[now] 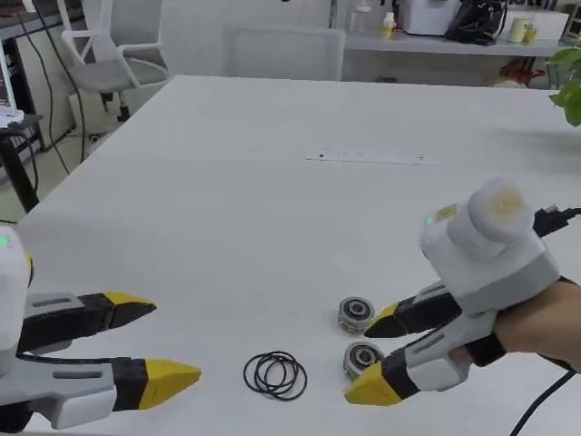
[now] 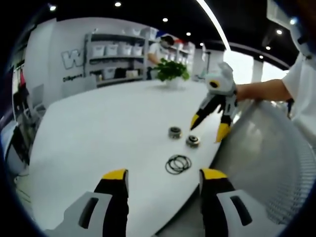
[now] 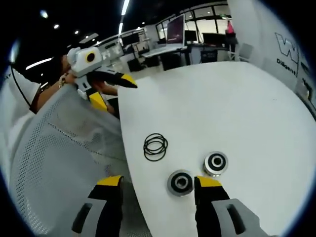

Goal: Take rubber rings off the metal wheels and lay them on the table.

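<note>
Two metal wheels stand side by side on the white table (image 1: 272,182), one farther (image 1: 356,312) and one nearer (image 1: 363,357). A small pile of thin black rubber rings (image 1: 275,374) lies to their left, close to the front edge. My right gripper (image 1: 360,361) is open, its yellow tips either side of the nearer wheel (image 3: 180,182), which lies just inside one jaw; the other wheel (image 3: 216,163) sits beyond. My left gripper (image 1: 163,343) hovers open and empty at the left, pointing toward the rings (image 2: 178,163).
A pale strip (image 1: 372,156) lies across the table's middle. An office chair (image 1: 100,45) stands at the far left, a green plant (image 1: 567,82) at the right edge, shelving behind. The table's front edge runs just below the rings.
</note>
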`<state>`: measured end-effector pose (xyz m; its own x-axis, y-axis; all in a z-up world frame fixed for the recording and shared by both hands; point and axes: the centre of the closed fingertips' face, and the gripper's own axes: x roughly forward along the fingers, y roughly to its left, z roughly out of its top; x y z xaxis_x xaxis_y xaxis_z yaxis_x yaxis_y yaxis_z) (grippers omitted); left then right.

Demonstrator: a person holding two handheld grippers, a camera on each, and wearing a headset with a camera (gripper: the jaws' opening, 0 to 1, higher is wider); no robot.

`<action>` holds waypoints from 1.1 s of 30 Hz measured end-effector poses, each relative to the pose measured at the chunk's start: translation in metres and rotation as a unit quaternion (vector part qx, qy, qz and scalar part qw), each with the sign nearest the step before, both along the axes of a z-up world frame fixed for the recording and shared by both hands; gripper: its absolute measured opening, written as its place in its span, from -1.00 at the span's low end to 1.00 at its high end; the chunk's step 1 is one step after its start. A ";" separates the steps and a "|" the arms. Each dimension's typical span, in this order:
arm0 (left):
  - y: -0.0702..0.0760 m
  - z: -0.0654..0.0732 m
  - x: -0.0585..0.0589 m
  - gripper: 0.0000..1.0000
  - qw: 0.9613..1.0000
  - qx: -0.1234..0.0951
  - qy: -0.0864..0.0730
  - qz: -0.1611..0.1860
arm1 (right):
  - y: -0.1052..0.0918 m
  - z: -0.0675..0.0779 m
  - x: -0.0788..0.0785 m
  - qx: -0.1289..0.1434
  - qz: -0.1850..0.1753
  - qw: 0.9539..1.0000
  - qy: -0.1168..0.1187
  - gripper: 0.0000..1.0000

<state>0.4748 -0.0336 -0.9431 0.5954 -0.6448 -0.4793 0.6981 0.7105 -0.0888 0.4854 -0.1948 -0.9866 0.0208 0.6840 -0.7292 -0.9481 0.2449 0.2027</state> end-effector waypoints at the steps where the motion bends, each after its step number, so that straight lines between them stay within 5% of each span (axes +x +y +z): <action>1: 0.000 0.000 0.000 0.21 1.000 0.001 0.001 0.000 | -0.003 0.001 0.000 0.000 0.001 1.000 -0.005 0.22; 8: 0.000 -0.006 -0.001 0.32 1.000 0.003 0.014 0.002 | -0.032 0.020 0.001 0.022 -0.013 0.999 -0.038 0.58; 15: -0.001 -0.005 -0.001 0.32 1.000 -0.003 0.012 0.007 | -0.069 0.037 0.010 0.077 -0.097 0.991 -0.052 0.75; 29: 0.000 -0.003 -0.001 0.33 0.999 -0.019 0.015 0.029 | -0.105 0.017 0.000 0.111 -0.207 0.972 -0.014 0.82; 33: -0.005 -0.001 -0.003 0.32 0.999 -0.021 0.014 0.029 | -0.104 0.018 0.000 0.111 -0.211 0.971 -0.015 0.81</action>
